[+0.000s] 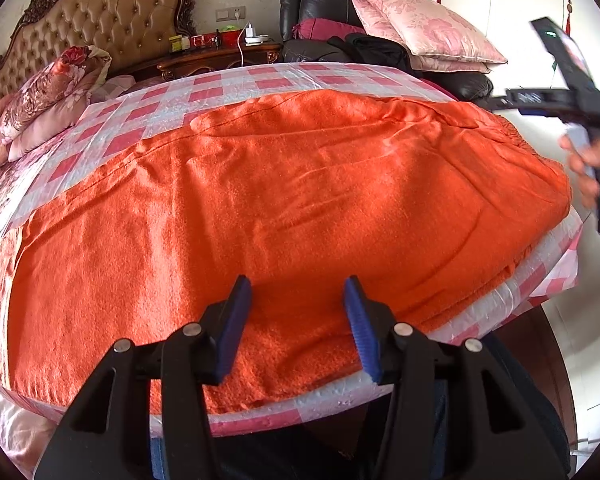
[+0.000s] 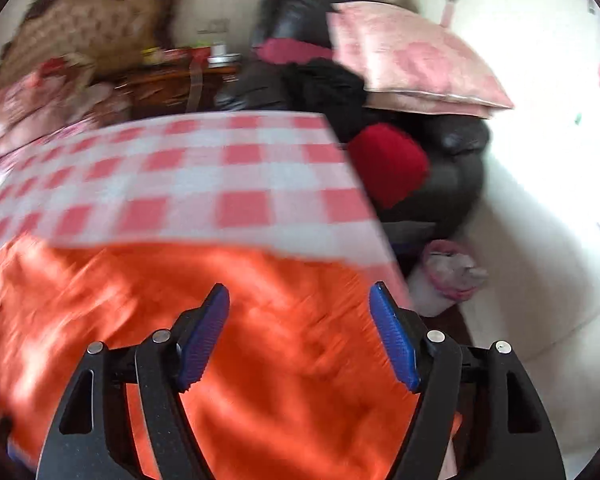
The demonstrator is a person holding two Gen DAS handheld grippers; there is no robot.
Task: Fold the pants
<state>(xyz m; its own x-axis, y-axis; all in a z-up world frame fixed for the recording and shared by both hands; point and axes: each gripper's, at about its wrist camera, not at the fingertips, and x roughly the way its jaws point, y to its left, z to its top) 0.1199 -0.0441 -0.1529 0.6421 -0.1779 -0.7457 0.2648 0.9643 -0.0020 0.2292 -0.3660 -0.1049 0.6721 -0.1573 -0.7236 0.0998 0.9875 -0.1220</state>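
Note:
Orange pants (image 1: 284, 200) lie spread flat across a pink-and-white checked board (image 1: 228, 84), the waistband at the right end. My left gripper (image 1: 298, 286) is open and empty, hovering over the near edge of the pants. The right gripper's body shows in the left wrist view (image 1: 568, 92), held in a hand off the board's right end. In the blurred right wrist view my right gripper (image 2: 300, 294) is open and empty above the orange pants (image 2: 220, 320), near the checked board (image 2: 204, 176) and its right edge.
A bed with a tufted headboard (image 1: 100, 16) and floral bedding (image 1: 40, 96) lies at the left. A wooden nightstand (image 1: 220, 56) stands behind the board. A black leather chair (image 1: 324, 12) with pink pillows (image 1: 424, 28) stands at the back right. White floor lies at the right.

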